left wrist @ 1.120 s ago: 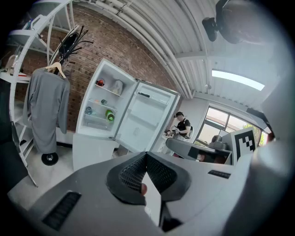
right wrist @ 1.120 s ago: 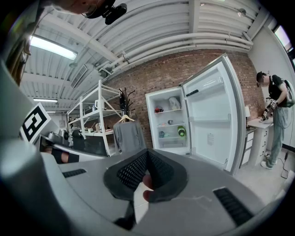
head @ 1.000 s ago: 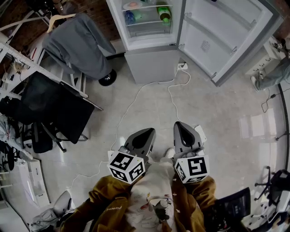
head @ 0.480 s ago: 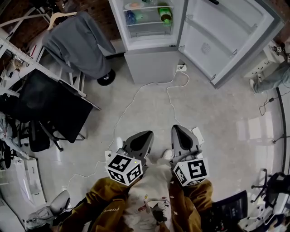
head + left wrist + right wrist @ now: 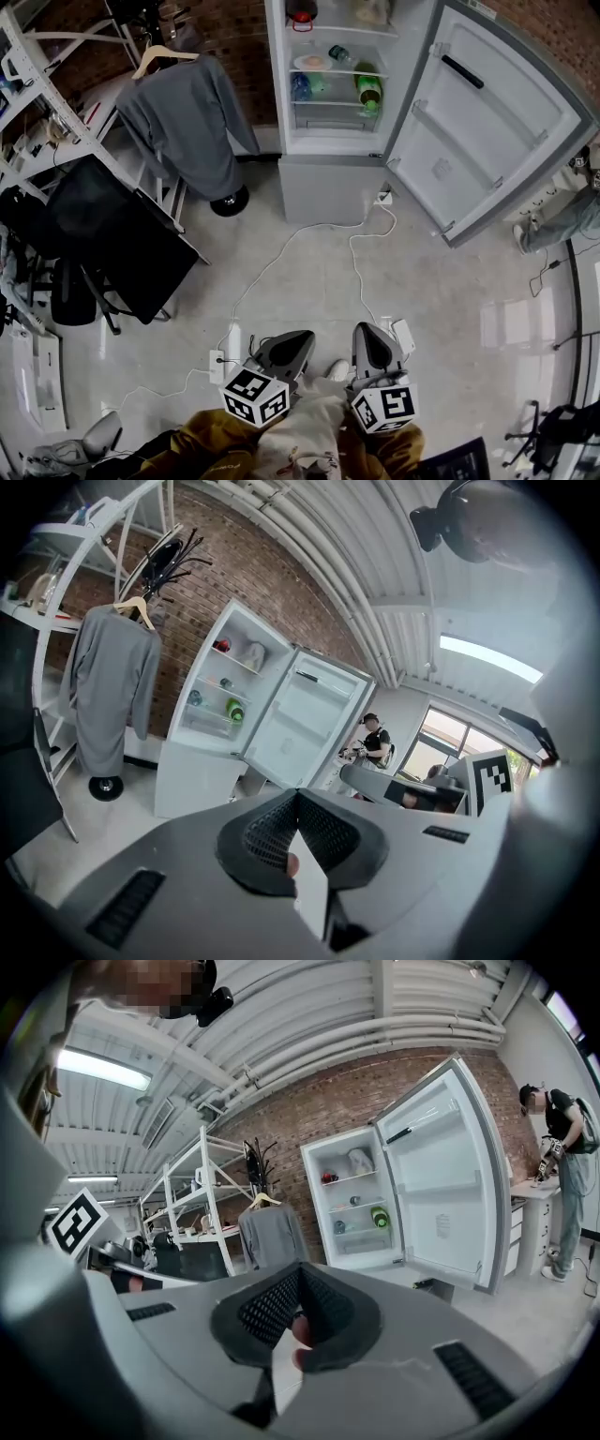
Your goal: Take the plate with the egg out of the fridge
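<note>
Ok, fridge [image 5: 328, 187] open, door [image 5: 497, 131] swung wide. Plate with the egg [image 5: 312, 62] sits on its middle shelf, green bottle [image 5: 368, 89] one shelf below. Left gripper [image 5: 286, 352] and right gripper [image 5: 372, 349]: fingers clenched, empty, well apart from fridge; cable [image 5: 272, 248] crosses floor [image 5: 422, 281] between.

No legible text, labels, brands or numbers — none in any view

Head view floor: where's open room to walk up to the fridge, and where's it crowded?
Bare pale floor lies right of the white cables, below the open white fridge door. Left is crowded: grey garment on a hanger, black office chair, white metal shelving.
</note>
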### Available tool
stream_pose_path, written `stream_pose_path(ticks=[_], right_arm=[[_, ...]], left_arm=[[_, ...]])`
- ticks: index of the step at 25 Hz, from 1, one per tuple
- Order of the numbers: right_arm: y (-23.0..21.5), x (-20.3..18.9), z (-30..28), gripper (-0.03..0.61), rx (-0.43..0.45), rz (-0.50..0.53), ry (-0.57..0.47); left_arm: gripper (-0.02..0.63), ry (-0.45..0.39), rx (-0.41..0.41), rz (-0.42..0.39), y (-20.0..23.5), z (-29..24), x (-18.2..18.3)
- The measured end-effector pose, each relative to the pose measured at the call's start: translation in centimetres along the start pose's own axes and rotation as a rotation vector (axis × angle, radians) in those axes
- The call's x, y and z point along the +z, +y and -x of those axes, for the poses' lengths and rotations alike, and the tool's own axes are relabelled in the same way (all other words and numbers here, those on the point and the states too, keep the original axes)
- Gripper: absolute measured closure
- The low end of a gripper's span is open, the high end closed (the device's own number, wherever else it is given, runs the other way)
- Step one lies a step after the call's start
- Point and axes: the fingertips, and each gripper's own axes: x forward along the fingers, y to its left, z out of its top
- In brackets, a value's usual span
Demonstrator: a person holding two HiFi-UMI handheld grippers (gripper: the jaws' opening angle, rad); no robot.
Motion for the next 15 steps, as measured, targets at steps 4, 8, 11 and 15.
stream_pose_path(ticks=[4,8,11,15], right_arm=[[2.4,-0.4,-1.3,0.581,-0.001,-0.009,0.017],[5.2,-1.2,-3.0,0.581,0.002,-0.033,0.031],[6.8,-2.0,-3.8,0.581,0.006,-0.035,0.050],[7.2,-1.8,-4.3,0.581,-0.004,-0.027,0.059]], left_arm=[[0.604,-0.008,0.006,0.034,2.5,2.3,0.2],[0.604,0.002,0.017,0.082,5.6,4.2,-0.4],[0.604,0.007,0.008,0.110,7.3,4.7,-0.5],[0.604,-0.010,-0.003,0.124,7.9,5.3,0.2]])
